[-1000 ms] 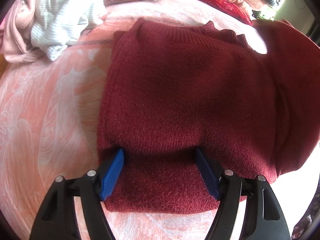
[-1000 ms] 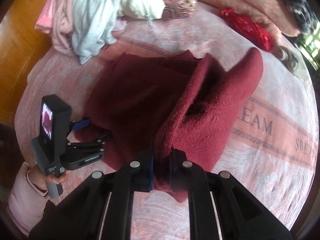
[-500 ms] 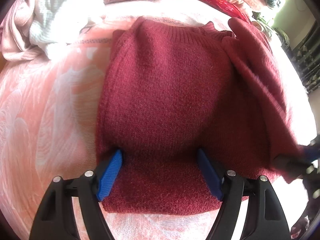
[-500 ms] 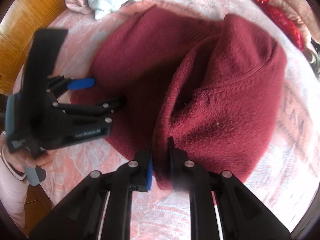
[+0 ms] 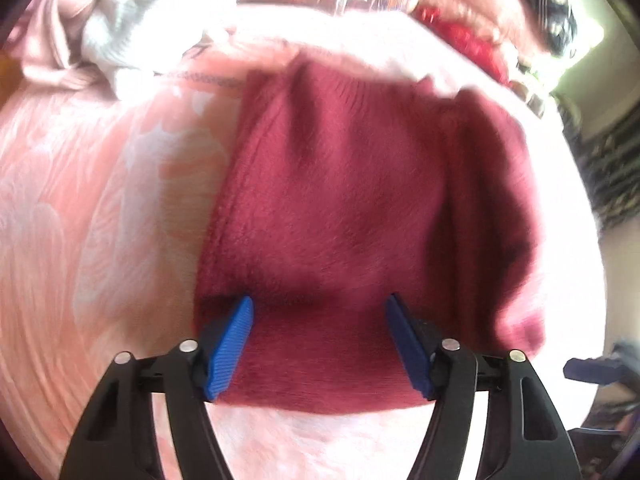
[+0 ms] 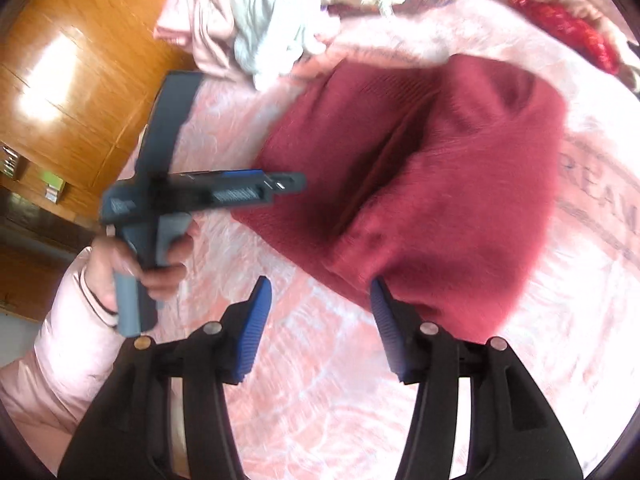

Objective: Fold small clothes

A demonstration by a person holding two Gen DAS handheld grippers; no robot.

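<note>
Spreading apart as its jaws open, the right gripper (image 6: 318, 322) is seen over the bed with nothing between its blue ribbed pads (image 6: 251, 330); only pink cloth lies in the gap, and the corner of the dark red knitted sweater (image 6: 432, 184) sits just beside the right pad. The left gripper (image 5: 318, 340) is held wide with its jaws closing, the near hem of the sweater (image 5: 352, 208) lying between its blue pads, which are not seen to press on it. The sweater is laid on the pink patterned bedspread (image 5: 92, 216), with one side folded over the middle. In the right wrist view the left gripper (image 6: 280, 184) is seen gripped in a hand (image 6: 140, 264) with a pale pink sleeve. A heap of pale clothes (image 6: 256, 16) is piled at the far edge of the bed.
</note>
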